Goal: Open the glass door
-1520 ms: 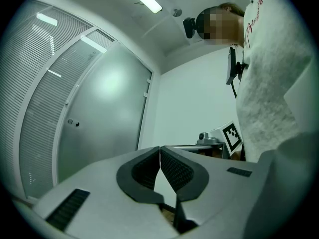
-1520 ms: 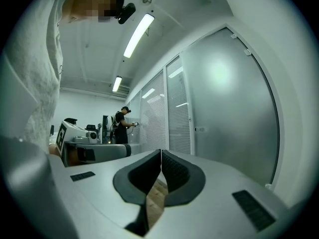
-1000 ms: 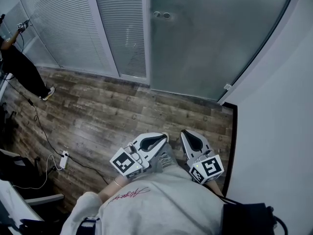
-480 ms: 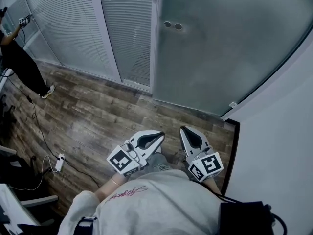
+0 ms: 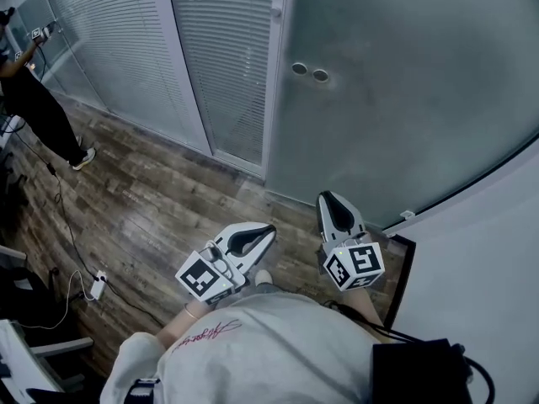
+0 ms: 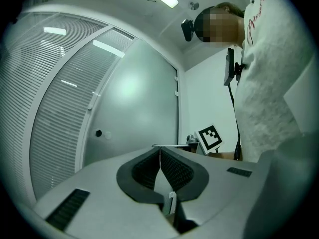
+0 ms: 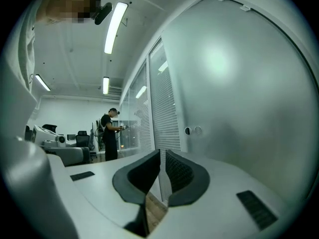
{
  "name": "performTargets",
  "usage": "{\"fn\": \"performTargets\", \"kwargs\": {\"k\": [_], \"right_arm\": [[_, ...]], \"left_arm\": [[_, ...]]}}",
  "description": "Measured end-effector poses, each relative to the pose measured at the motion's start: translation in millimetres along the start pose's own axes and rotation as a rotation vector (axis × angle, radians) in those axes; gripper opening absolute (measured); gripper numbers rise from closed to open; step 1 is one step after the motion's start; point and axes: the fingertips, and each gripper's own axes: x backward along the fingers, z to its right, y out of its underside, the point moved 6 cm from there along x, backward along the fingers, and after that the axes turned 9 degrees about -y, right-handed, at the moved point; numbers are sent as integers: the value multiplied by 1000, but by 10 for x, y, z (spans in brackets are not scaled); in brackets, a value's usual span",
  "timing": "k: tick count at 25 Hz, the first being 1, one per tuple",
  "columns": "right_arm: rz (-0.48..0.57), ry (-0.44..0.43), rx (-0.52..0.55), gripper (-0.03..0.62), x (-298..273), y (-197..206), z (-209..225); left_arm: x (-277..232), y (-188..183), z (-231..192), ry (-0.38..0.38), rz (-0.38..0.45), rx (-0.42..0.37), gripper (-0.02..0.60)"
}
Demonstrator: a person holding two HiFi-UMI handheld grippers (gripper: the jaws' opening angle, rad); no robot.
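I see a frosted, matt glass door (image 5: pixel 421 116), a floor (image 5: pixel 160 213) of grainy wood planks with dull gloss, and smooth matt plastic shells on the left gripper (image 5: pixel 269 228) and right gripper (image 5: pixel 327 196), their dark pads (image 6: pixel 177 171) ribbed.

The light is cool and greenish in all three views. It comes from strip lamps (image 7: pixel 115 28) on the ceiling, which leave soft pale patches on the frosted door (image 5: pixel 404 108) and a dull sheen on the floor (image 5: pixel 160 209). Both gripper views bend hard toward the rim and fall off to black corners. My head view is dimmer and a little soft, perhaps from motion, and shadow deepens along its right side.
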Motion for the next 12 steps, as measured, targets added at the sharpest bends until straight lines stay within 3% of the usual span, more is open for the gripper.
{"fn": "performTargets", "kwargs": {"k": [5, 6, 8, 12], "right_arm": [[15, 33, 43, 25, -486, -140, 393], [22, 43, 45, 39, -595, -167, 491], [29, 56, 38, 128, -856, -215, 703], [36, 108, 7, 141, -1451, -270, 1142]], "left_arm": [[-177, -80, -268, -37, 24, -23, 18], [-202, -70, -308, -42, 22, -24, 18], [-253, -50, -379, -52, 17, -22, 18], [-286, 9, -480, -73, -18, -21, 18]]}}
